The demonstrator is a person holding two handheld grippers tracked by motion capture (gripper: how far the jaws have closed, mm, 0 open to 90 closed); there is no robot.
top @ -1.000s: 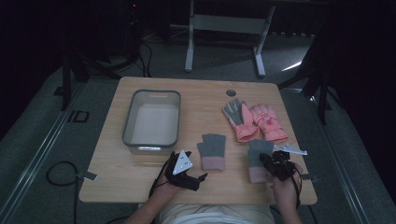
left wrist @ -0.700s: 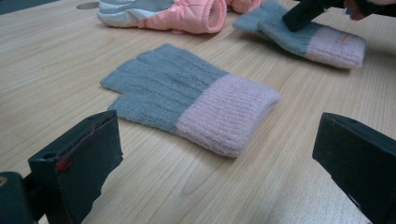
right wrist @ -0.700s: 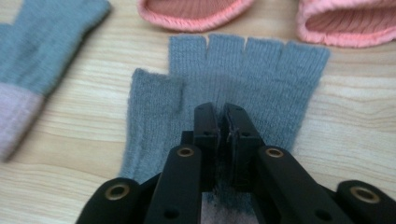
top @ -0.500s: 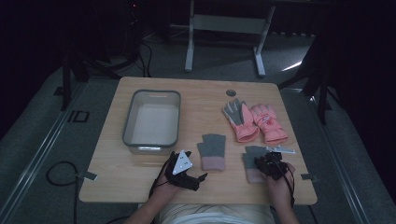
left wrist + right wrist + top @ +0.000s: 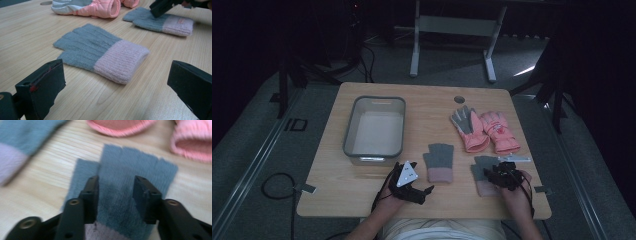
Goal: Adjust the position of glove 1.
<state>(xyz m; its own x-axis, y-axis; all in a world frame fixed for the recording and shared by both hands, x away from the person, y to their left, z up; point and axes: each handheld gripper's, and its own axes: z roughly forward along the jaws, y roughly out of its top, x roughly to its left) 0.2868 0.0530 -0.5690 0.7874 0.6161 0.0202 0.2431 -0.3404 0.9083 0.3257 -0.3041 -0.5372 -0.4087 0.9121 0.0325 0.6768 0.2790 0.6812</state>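
I sit at a light wooden desk (image 5: pixel 362 195) with a black two-jaw gripper in each hand. My right gripper (image 5: pixel 498 173) rests low over a grey knitted fingerless glove with a pale pink cuff (image 5: pixel 482 176), which lies flat near the front right of the desk. In the right gripper view, my right gripper (image 5: pixel 115 195) has its jaws partly apart, set down on the grey knit of this glove (image 5: pixel 140 167), one on each side of a strip of fabric; they have just been opening, and they do not pinch the cloth. My left gripper (image 5: pixel 424 192), with a grey three-cornered plate on top, lies near the front edge, left of the middle. In the left gripper view its jaws stand wide apart with nothing between them, aimed at a second grey knitted glove with a pink cuff (image 5: pixel 100 53), which lies flat just ahead. In the high view this second glove (image 5: pixel 439 162) sits between my two grippers, a little farther out on the desk. Beyond the knitted gloves lies a pair of padded pink winter gloves (image 5: pixel 484 130), side by side, one showing a grey palm. On the left side of the desk stands a clear rectangular plastic tub with a grey rim (image 5: pixel 349 135).
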